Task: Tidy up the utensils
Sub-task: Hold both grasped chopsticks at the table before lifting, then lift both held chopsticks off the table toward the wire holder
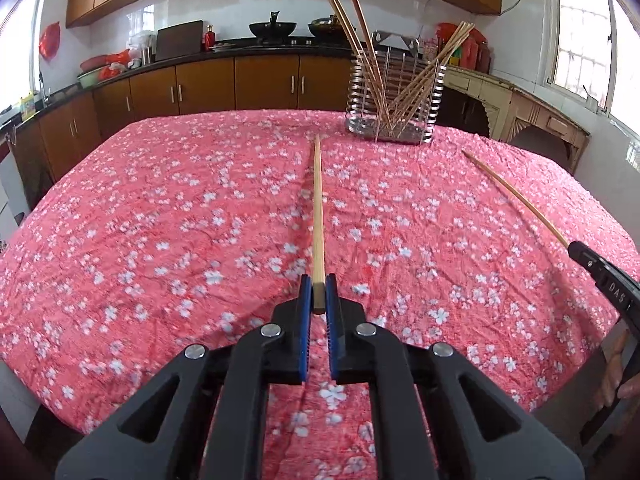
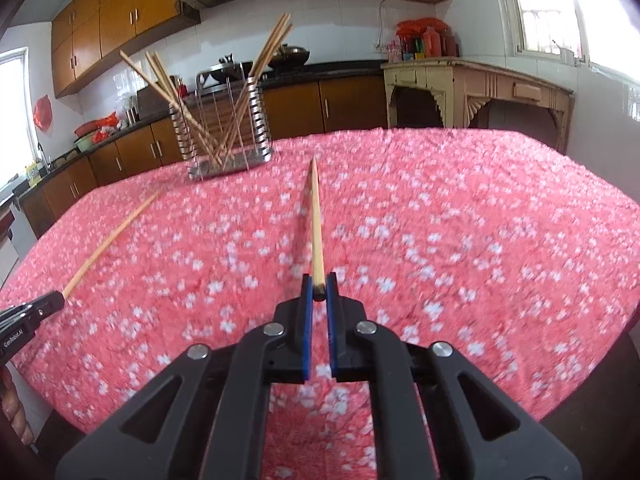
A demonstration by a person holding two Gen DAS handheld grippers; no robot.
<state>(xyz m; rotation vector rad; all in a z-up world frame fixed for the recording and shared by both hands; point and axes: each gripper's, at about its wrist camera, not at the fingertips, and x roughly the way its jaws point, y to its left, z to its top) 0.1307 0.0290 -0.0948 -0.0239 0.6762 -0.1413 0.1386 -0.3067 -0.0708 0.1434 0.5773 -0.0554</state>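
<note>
My left gripper point(image 1: 319, 286) is shut on the thick end of a wooden chopstick point(image 1: 318, 216) that points straight ahead over the pink flowered tablecloth point(image 1: 180, 220). My right gripper point(image 2: 319, 285) is shut on a second chopstick point(image 2: 316, 220) the same way. Each gripper with its chopstick also shows in the other view: the right gripper point(image 1: 576, 249) with its chopstick point(image 1: 516, 196) at the right edge, the left gripper point(image 2: 58, 300) with its chopstick point(image 2: 108, 240) at the left edge. A metal wire utensil holder point(image 1: 394, 96) point(image 2: 222, 136) with several chopsticks stands at the table's far side.
Wooden kitchen cabinets and a dark counter point(image 1: 200, 60) with woks run behind the table. A pale carved side table point(image 2: 476, 88) stands at the back right under a window. A person's hand point(image 1: 630, 390) shows at the right edge.
</note>
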